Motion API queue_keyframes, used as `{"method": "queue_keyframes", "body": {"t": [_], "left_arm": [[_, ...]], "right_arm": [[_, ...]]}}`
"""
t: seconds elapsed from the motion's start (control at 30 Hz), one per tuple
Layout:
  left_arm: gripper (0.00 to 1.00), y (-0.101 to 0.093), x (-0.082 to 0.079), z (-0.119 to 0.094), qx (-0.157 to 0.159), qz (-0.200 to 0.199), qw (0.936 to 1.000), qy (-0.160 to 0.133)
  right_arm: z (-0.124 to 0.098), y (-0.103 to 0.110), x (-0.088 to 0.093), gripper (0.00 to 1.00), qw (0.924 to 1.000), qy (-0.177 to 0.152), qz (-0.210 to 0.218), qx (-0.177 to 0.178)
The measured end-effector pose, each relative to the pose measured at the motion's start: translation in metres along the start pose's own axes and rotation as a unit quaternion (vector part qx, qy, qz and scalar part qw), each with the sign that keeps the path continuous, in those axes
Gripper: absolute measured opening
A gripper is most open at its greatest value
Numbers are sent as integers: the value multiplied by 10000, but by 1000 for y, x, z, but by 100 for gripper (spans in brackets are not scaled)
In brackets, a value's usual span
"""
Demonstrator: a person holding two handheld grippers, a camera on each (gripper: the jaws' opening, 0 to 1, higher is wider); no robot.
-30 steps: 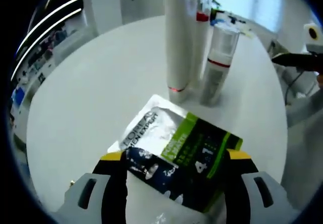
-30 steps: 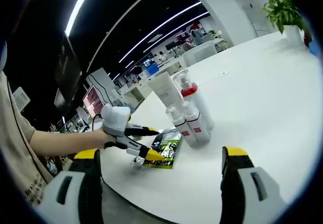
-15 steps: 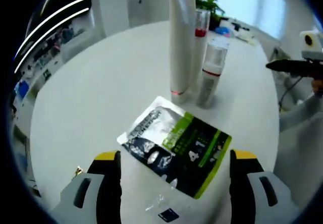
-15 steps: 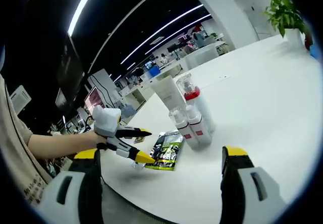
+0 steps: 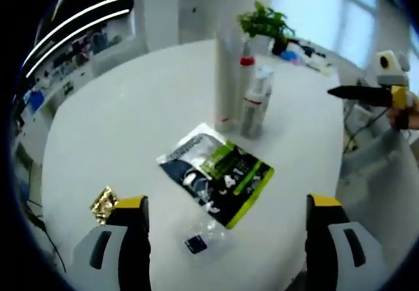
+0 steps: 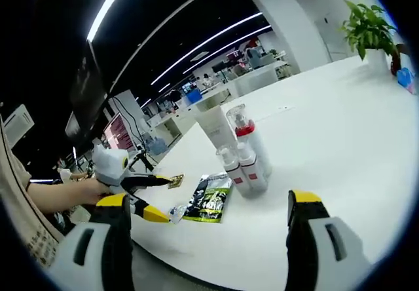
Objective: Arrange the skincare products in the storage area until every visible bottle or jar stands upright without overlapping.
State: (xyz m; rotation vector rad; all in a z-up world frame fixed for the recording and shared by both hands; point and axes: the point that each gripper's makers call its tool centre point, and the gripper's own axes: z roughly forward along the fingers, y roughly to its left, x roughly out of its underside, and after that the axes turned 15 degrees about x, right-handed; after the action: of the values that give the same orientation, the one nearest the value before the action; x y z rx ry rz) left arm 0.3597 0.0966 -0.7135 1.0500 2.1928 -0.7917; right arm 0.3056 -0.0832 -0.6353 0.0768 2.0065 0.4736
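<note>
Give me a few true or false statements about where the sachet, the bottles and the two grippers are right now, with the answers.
1. The green and black sachet lies flat on the white table. True.
2. The left gripper is clamped on the sachet. False: its jaws are open, apart from it.
3. The tall white tube lies on its side. False: it stands upright beside the red-collared bottles.
4. A small gold wrapper lies on the table. True.
5. The right gripper holds a bottle. False: it is open and empty.
</note>
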Motion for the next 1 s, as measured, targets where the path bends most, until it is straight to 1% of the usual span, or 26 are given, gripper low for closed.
{"method": "queue_keyframes", "body": {"t": [0.17, 0.33, 0.43, 0.47, 0.57, 0.8, 0.87, 0.93, 1.0], "left_arm": [[97, -9, 4, -16, -117, -97, 9997, -165], [97, -22, 10, -29, -163, -250, 9990, -334], [97, -26, 14, -34, -210, -302, 9986, -378], [97, -28, 16, -37, -259, -369, 9980, -440], [97, -30, 19, -43, -332, -447, 9971, -524], [97, -35, 28, -62, -544, -753, 9907, -995], [97, -37, 31, -66, -587, -799, 9894, -1059], [97, -35, 32, -72, -669, -800, 9881, -1131], [97, -35, 34, -76, -726, -816, 9868, -1199]], "right_arm": [[-4, 0, 1, 100, 10000, 2, -67, 38], [-9, 2, 4, 100, 9999, 35, -111, 16], [-11, 3, 8, 100, 9999, 72, -109, 9], [-12, 3, 10, 100, 9999, 82, -122, 3], [-12, 3, 9, 100, 9999, 54, -143, 6], [-11, 5, 15, 100, 9995, 124, -282, -3], [-10, 5, 16, 100, 9994, 146, -315, -12], [-10, 4, 17, 100, 9993, 144, -345, -7], [-11, 1, 15, 100, 9991, 39, -411, 80]]}}
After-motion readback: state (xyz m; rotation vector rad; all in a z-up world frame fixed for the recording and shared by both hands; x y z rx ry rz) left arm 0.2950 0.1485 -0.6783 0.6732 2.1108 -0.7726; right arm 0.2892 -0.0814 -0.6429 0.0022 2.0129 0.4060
